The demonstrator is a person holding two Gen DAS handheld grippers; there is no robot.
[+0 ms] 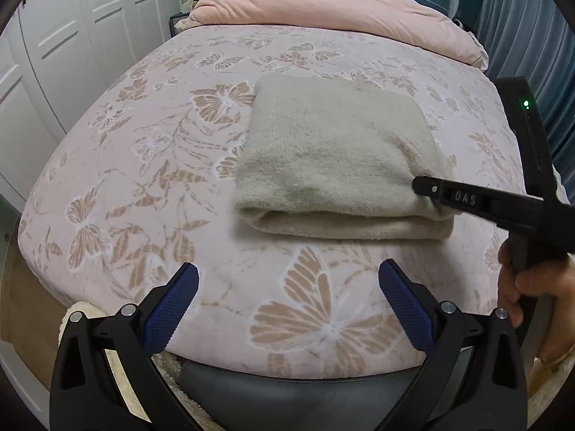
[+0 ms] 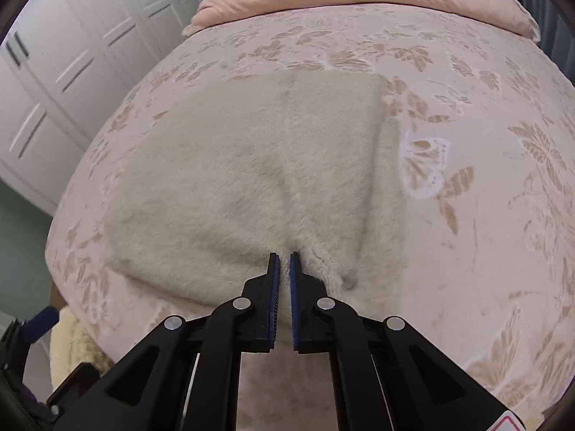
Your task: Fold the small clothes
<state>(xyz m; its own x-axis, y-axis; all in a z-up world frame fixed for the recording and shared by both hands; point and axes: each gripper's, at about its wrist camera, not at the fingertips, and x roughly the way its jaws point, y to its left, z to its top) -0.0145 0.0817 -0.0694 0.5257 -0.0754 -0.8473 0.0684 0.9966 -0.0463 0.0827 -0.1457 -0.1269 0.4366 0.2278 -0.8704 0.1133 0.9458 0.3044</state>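
The fuzzy cream sweater [image 1: 337, 158] lies folded in a thick stack on the bed [image 1: 143, 165], near the front edge. The right hand-held gripper [image 2: 284, 256] pinches its near right corner, probably to tidy or tug that edge flat. The left hand-held gripper [image 1: 287, 280] waits wide apart, holding nothing, just in front of the sweater.
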